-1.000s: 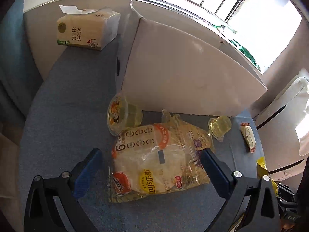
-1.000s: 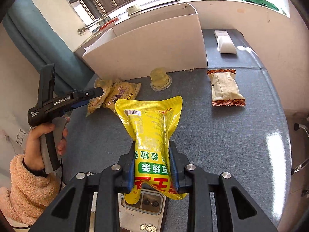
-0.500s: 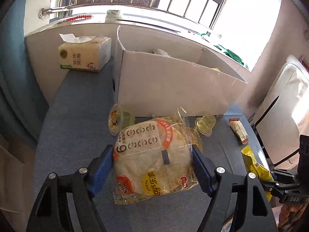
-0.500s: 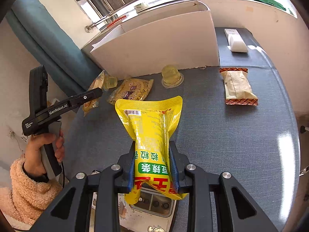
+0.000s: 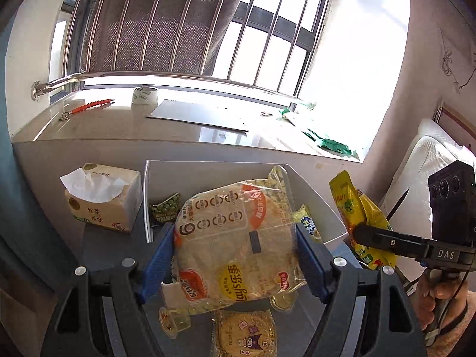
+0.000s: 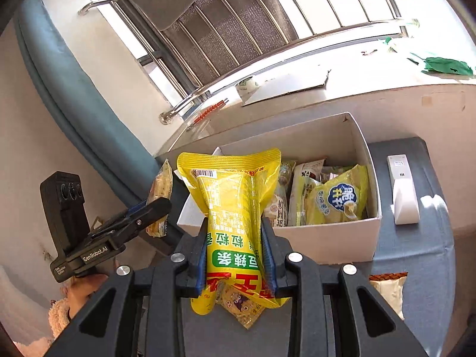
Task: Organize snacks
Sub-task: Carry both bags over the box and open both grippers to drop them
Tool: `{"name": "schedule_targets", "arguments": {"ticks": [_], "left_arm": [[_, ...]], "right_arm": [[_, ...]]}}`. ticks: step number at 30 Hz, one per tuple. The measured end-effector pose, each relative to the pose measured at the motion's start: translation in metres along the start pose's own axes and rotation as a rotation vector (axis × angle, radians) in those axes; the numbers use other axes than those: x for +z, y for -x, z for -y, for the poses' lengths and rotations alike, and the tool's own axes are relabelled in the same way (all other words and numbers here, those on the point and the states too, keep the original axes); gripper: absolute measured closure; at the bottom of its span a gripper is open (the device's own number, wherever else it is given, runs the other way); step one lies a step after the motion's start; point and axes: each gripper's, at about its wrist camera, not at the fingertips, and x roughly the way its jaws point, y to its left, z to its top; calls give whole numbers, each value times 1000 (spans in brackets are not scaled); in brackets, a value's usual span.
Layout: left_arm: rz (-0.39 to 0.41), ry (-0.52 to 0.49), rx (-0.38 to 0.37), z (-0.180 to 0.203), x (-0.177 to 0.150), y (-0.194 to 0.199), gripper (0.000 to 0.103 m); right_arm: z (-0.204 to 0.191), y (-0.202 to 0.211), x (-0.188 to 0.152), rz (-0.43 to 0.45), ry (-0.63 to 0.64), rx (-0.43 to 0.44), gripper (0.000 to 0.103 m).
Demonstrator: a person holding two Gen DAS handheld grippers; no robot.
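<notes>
The left gripper (image 5: 235, 255) pinches a clear bag of round flatbreads (image 5: 238, 244) between its blue pads, holding it up off the grey table (image 5: 98, 247) in front of the open white cardboard box (image 5: 312, 190). The right gripper (image 6: 233, 247) is pressed onto a yellow spicy-strip pouch (image 6: 232, 202), which stands upright between its pads, its sealed top rising in front of the box's near left corner. In the right wrist view the box (image 6: 327, 238) already holds several packets, among them a yellow-green crisp bag with a blue badge (image 6: 342, 199) leaning against the right wall. In the left wrist view a green pea packet (image 5: 165, 208) sits in the box's near left corner. Below the flatbread bag, a small jelly cup (image 5: 174, 321) and a yellow biscuit pack with a cartoon figure (image 5: 245, 333) lie on the table. A tissue pack (image 5: 102, 197) stands just left of the box, and a white remote-like device (image 6: 403, 190) lies to its right.
</notes>
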Motion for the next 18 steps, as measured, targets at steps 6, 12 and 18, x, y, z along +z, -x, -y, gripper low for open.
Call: {"name": "schedule_targets", "arguments": {"ticks": [6, 12, 18], "left_arm": [[-46, -22, 54, -15, 49, -54, 22], [-105, -71, 141, -18, 57, -83, 0], [-85, -77, 156, -18, 46, -64, 0]], "right_arm": [[25, -59, 71, -51, 24, -200, 70], [46, -79, 95, -58, 35, -324, 16], [46, -55, 88, 2, 2, -298, 0]]}}
